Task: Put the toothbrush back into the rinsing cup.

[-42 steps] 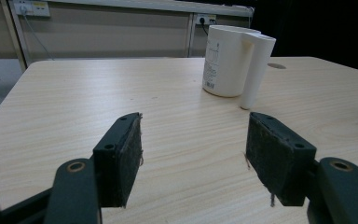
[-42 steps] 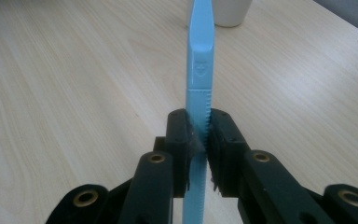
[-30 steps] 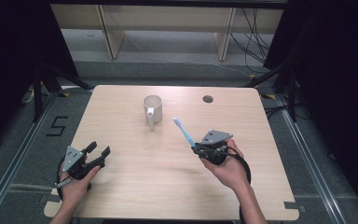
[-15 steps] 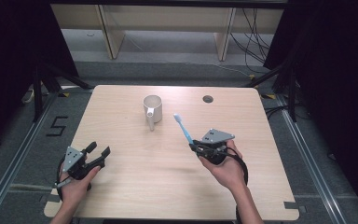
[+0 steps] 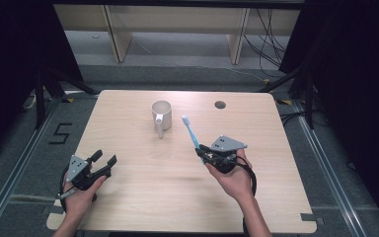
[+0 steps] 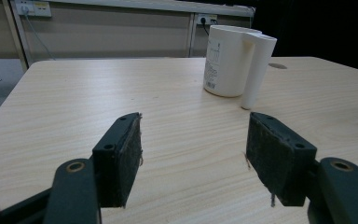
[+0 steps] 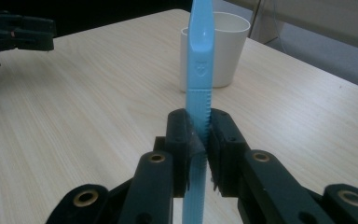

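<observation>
My right gripper (image 5: 203,150) (image 7: 198,140) is shut on a light blue toothbrush (image 5: 191,131) (image 7: 199,70), which sticks up and away from it with the white bristle head at the far end. A white mug (image 5: 160,114) (image 6: 228,59) (image 7: 223,49) stands upright on the table's far middle, its handle toward the person. The toothbrush head hangs to the right of the mug, apart from it. My left gripper (image 5: 103,159) (image 6: 193,149) rests at the front left of the table, open, with nothing between its pads and pointing toward the mug.
The wooden table (image 5: 143,177) has a round cable hole (image 5: 220,104) at its far right of centre. Shelving legs and cables lie on the floor behind the table. The left gripper (image 7: 14,32) appears at the far left of the right gripper view.
The right gripper with the toothbrush has shifted slightly toward the person and a little left. The left gripper has stayed put.
</observation>
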Tool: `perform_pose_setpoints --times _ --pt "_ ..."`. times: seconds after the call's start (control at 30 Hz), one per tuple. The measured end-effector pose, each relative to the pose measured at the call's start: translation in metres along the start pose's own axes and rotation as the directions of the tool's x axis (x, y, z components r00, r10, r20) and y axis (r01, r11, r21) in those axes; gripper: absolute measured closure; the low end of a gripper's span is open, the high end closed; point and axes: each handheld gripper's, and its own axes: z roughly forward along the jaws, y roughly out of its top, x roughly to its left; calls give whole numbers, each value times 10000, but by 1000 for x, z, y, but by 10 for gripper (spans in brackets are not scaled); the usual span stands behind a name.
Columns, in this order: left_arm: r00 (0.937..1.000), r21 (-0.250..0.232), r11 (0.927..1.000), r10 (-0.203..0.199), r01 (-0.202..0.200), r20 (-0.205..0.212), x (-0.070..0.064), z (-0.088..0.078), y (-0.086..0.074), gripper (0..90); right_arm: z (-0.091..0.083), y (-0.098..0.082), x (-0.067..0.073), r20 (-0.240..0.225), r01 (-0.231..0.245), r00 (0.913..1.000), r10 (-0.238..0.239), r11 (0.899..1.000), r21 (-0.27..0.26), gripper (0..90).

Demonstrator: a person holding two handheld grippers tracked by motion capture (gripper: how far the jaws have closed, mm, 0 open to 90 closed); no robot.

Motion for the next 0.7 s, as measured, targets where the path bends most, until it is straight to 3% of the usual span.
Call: perform_pose_setpoints --times 0.4,0.47,0.5,0.57,0.7 --pt "10000 1 10000 3 -3 1 0 0 0 352 6 -1 4 -50 -276 9996 273 9956 -895 795" --pt "10000 -1 10000 -2 2 15 0 0 0 352 6 -1 3 130 -162 9998 177 9938 -1099 795" --pt "10000 -1 10000 -2 2 15 0 0 0 352 6 -1 4 -26 -454 9990 454 9936 -1031 794" --pt "10000 1 10000 -1 1 10 0 0 0 352 6 -1 4 79 -411 9991 425 9906 -1307 795" --pt "10000 -25 10000 -14 14 14 0 0 0 352 6 -2 5 -8 -557 9984 561 9901 -1287 795"
